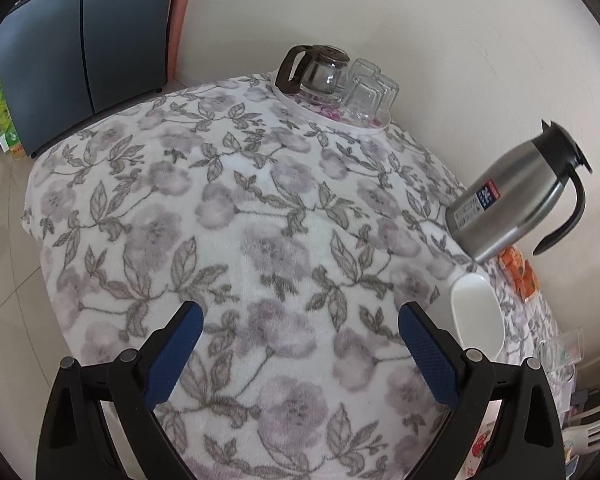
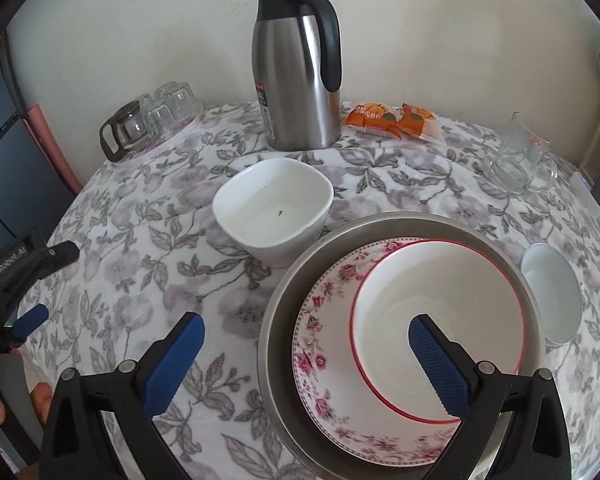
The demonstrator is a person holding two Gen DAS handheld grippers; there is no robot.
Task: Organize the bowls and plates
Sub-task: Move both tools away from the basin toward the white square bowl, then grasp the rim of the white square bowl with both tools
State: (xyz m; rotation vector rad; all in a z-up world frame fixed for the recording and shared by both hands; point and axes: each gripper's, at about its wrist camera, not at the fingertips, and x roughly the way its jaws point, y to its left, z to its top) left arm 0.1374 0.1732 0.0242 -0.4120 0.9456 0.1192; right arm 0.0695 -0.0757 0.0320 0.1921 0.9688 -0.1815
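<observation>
In the right wrist view a metal basin (image 2: pixel 284 304) holds a pink-flowered plate (image 2: pixel 324 364), and a red-rimmed white bowl (image 2: pixel 440 312) rests on that plate. A square white bowl (image 2: pixel 272 210) stands just behind the basin, and a small white bowl (image 2: pixel 552 292) sits at its right. My right gripper (image 2: pixel 306 330) is open over the basin's left rim, one fingertip above the red-rimmed bowl. My left gripper (image 1: pixel 300 320) is open above bare tablecloth; the square white bowl (image 1: pixel 478 316) lies to its right. The left gripper (image 2: pixel 32 280) also shows at the far left, held by a hand.
A steel thermos jug (image 2: pixel 296 76) stands at the back of the table (image 2: pixel 140 240), with orange snack packets (image 2: pixel 392 120) beside it. A tray with a glass pot and upturned glasses (image 2: pixel 152 120) sits back left. Glassware (image 2: pixel 520 160) stands back right. A dark cabinet (image 1: pixel 84 48) is beyond the table.
</observation>
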